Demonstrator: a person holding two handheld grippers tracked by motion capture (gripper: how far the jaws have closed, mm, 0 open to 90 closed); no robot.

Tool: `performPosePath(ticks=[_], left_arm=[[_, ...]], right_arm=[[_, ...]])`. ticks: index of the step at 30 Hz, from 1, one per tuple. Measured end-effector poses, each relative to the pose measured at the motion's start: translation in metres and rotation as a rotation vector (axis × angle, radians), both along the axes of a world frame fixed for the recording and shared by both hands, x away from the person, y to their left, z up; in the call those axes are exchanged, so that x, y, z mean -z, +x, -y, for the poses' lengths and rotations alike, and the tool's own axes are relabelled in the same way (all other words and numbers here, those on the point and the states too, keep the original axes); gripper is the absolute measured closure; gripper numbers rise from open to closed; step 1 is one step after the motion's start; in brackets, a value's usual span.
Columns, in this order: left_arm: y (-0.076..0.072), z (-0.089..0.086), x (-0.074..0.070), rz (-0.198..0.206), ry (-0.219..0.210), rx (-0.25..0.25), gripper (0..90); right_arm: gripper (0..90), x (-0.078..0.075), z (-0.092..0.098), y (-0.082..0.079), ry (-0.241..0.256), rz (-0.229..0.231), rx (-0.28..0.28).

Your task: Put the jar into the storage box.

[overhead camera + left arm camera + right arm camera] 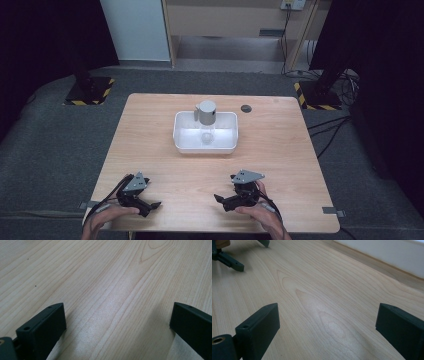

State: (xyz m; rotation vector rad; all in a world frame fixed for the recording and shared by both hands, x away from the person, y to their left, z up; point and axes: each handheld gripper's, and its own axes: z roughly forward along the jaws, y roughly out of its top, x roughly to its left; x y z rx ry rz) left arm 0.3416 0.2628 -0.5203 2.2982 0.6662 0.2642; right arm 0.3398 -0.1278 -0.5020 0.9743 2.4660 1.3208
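Nearest the camera, at the bench's near edge, the person's hands rest on the two claws. The left claw [152,206] sits toward the near left corner and the right claw [223,198] toward the near right; both lie on the wood with jaws spread wide and nothing between them, as each gripper view confirms with bare grain between the black jaws.

The bench [280,150] is the largest thing here, pale wood. Next in size is the white tub [181,137], set near the middle, a little toward the far edge, well apart from both claws. Standing inside it at its far side is a clear bottle with a grey cap [206,113], upright as far as I can tell. Smallest is a dark round disc [245,108] near the far edge, just right of the tub.

The bottle looks light and stiff, its clear body likely smooth and slippery, perhaps easily dented. The grey cap seems the surest place to grip, taken from the sides above the tub's rim.
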Motion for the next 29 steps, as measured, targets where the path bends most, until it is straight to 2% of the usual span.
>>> performPosePath(ticks=[29], left_arm=[[0.0,0.0,-0.0001,0.0,0.001,0.0,0.0]], right_arm=[[5.1,0.002,0.0073,-0.008,0.005,0.002,0.014]])
